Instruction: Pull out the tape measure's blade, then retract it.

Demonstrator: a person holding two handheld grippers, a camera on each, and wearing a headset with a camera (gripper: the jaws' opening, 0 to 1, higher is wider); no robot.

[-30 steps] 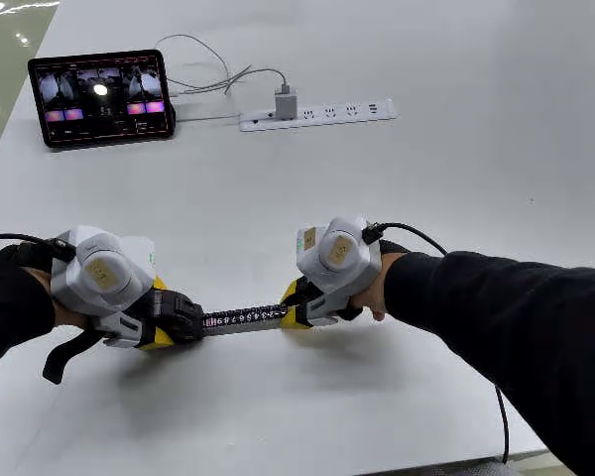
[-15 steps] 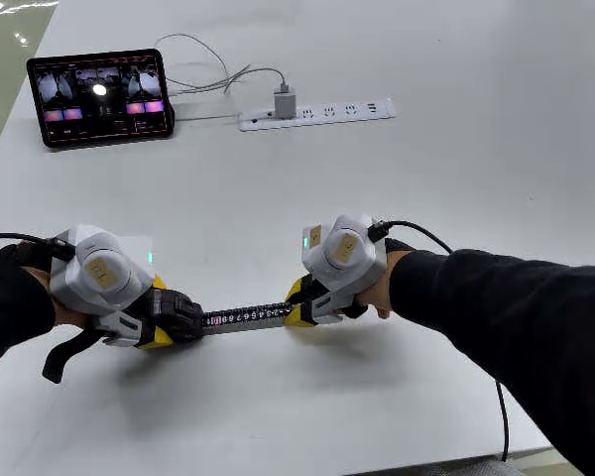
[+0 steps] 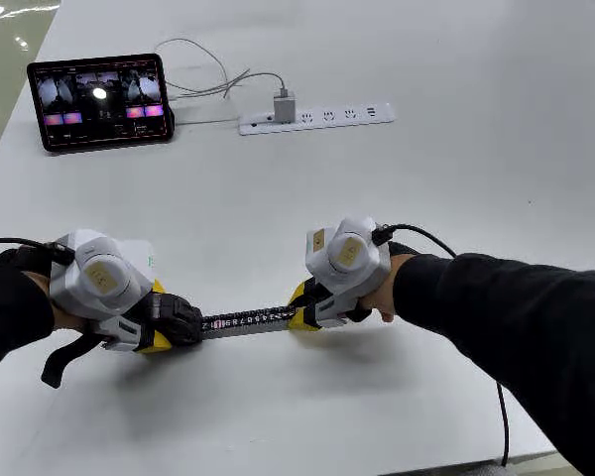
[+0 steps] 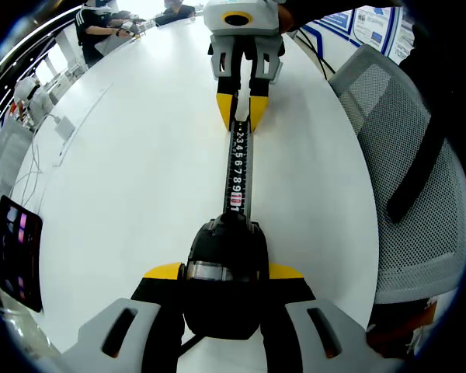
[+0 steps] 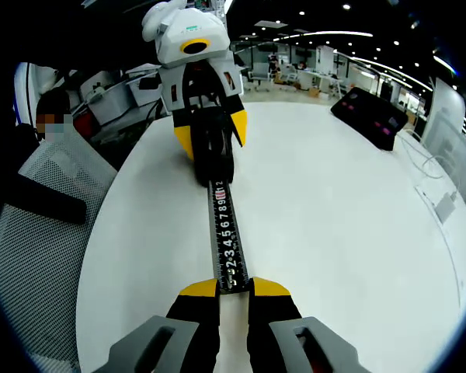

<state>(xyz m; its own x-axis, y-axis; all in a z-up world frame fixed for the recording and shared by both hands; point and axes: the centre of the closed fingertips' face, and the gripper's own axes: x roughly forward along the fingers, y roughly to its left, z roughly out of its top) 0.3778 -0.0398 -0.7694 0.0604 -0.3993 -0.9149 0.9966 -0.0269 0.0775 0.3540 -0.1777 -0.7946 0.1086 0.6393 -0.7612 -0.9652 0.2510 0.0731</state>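
Note:
The tape measure's black case (image 3: 181, 319) rests low on the white table (image 3: 407, 198), and my left gripper (image 3: 164, 325) is shut around it. Its dark numbered blade (image 3: 246, 318) runs a short way to the right, where my right gripper (image 3: 302, 316) is shut on the blade's tip. In the left gripper view the case (image 4: 225, 264) sits between my left gripper (image 4: 225, 273) pads, and the blade (image 4: 238, 167) reaches out to the right gripper (image 4: 241, 109). In the right gripper view my right gripper (image 5: 233, 289) pinches the blade (image 5: 225, 233), which leads to the case (image 5: 212, 155) and the left gripper (image 5: 210, 128).
A lit tablet (image 3: 101, 99) stands at the back left. Beside it lies a white power strip (image 3: 317, 115) with a charger and cables. A black cable (image 3: 416, 232) trails from the right gripper. The table's front edge is close, with a mesh chair (image 4: 419, 194) behind it.
My right gripper has drawn slightly to the right with the blade's tip, so a little more blade shows. The left gripper and case have held their place.

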